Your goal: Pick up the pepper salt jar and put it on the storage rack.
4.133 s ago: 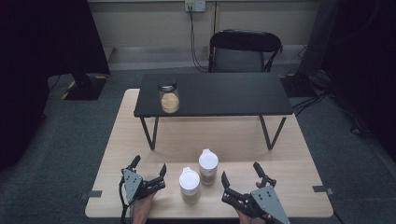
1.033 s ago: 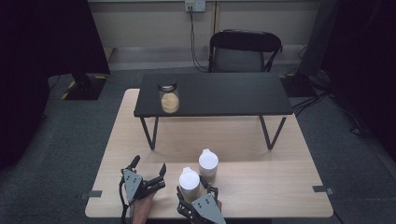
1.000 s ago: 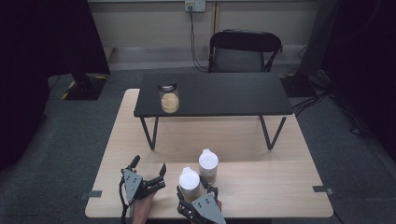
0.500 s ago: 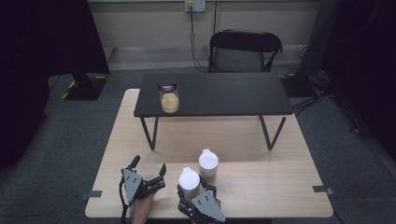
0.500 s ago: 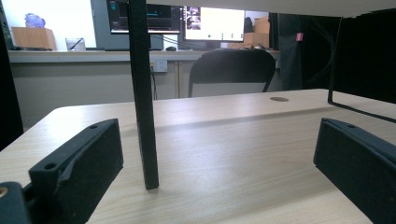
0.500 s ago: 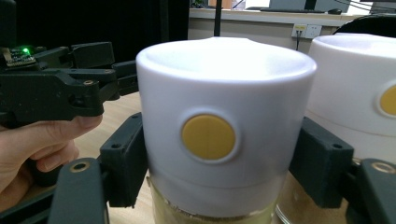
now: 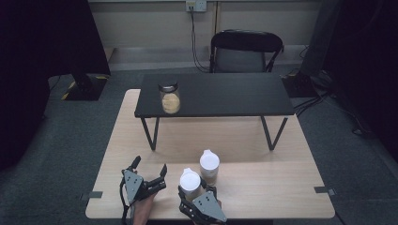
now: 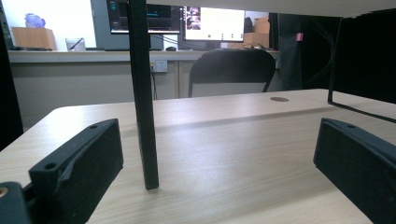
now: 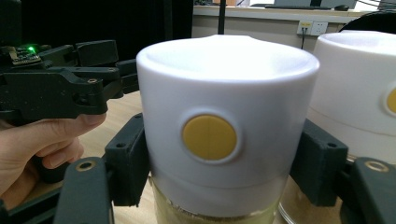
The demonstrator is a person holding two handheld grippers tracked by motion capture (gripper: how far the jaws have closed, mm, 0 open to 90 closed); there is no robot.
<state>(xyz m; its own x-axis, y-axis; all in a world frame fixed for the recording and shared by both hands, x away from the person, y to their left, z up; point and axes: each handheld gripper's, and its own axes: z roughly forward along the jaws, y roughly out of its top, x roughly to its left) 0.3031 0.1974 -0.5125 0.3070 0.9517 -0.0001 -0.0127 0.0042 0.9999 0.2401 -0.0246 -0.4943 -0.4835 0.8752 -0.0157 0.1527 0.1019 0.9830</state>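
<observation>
near front edge of pale wood-grain table (image 7: 263, 187), left of centre: clear jar (image 7: 190, 183) with smooth white cylindrical cap, round yellow disc on cap's side, pale granular fill visible below cap in right gripper view. second jar (image 7: 209, 165), same make, just behind and right of it. right tongs (image 7: 197, 199), matte black blocky plastic with screw holes, just been closing; now clamped on first jar, one pad each side under cap. left tongs (image 7: 149, 168) spread wide near front left corner, nothing between jaws, resting low over table top. glass jar with dark lid (image 7: 169, 98) on left end of low black table (image 7: 220, 93) with thin metal legs. compared with four seconds back: right tongs shifted from front right area, then open and empty, over to first jar. left tongs unchanged.
</observation>
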